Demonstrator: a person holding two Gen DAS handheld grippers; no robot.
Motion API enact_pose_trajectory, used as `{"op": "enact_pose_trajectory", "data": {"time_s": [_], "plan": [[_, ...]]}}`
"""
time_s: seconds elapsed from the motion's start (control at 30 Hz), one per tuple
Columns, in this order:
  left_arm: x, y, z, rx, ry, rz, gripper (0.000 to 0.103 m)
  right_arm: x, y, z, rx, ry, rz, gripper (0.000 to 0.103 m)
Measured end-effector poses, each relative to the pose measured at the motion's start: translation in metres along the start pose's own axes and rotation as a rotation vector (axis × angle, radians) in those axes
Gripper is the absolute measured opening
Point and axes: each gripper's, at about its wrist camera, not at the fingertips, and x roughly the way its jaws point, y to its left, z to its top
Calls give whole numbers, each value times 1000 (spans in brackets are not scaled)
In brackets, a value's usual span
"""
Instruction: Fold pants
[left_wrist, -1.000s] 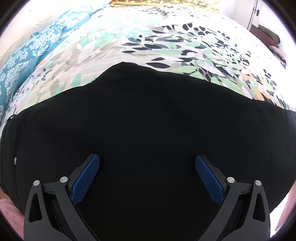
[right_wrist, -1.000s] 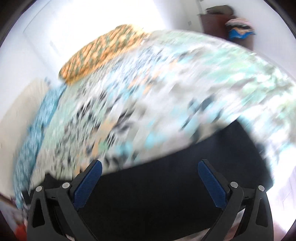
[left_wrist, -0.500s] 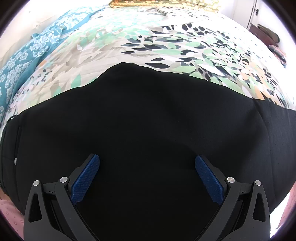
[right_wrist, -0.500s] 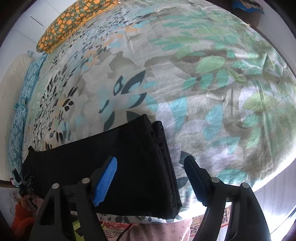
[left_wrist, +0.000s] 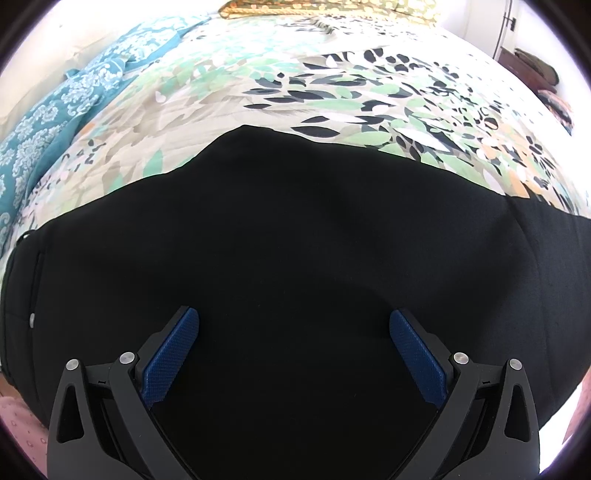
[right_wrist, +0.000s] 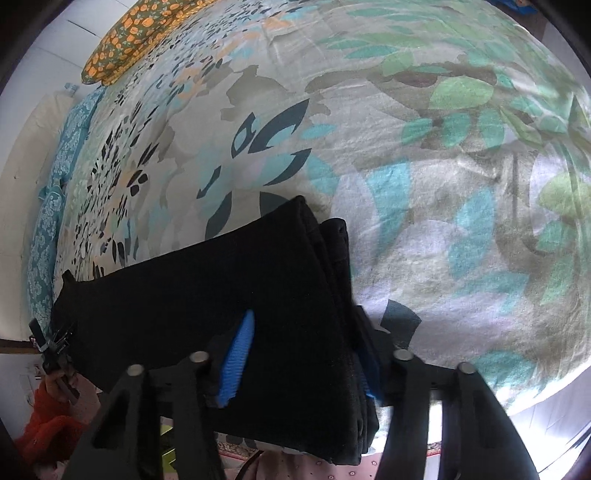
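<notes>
Where pants (left_wrist: 295, 258) lie: leaf-print bedsheet (right_wrist: 424, 184), orange-print pillow (right_wrist: 136, 37) beyond.

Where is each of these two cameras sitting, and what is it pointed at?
Left wrist view: rides on the left gripper, looking forward over the black pants and the floral bedspread; its two blue-padded fingers stand wide apart.
Right wrist view: rides on the right gripper, looking down at the pants' layered end; its fingers straddle that end, and the person's left hand shows at the far corner.
Shared: the pants, bedspread, orange-patterned pillow and teal cloth.
</notes>
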Motion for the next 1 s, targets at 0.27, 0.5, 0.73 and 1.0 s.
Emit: {"op": "enact_pose_trajectory", "data": {"time_s": [0.27, 0.5, 0.73, 1.0], "plan": [[0, -1, 1, -2, 4, -5, 103, -35, 59, -22, -74, -52, 193, 13], [-6, 9, 7, -43, 38, -67, 102, -14, 197, -54, -148, -66, 554, 13], [-28, 43, 6, -176, -12, -155, 102, 94, 364, -67, -161, 26, 774, 13], [-36, 78, 0, -303, -23, -193, 102, 127, 461, -86, -254, -12, 715, 67]]}}
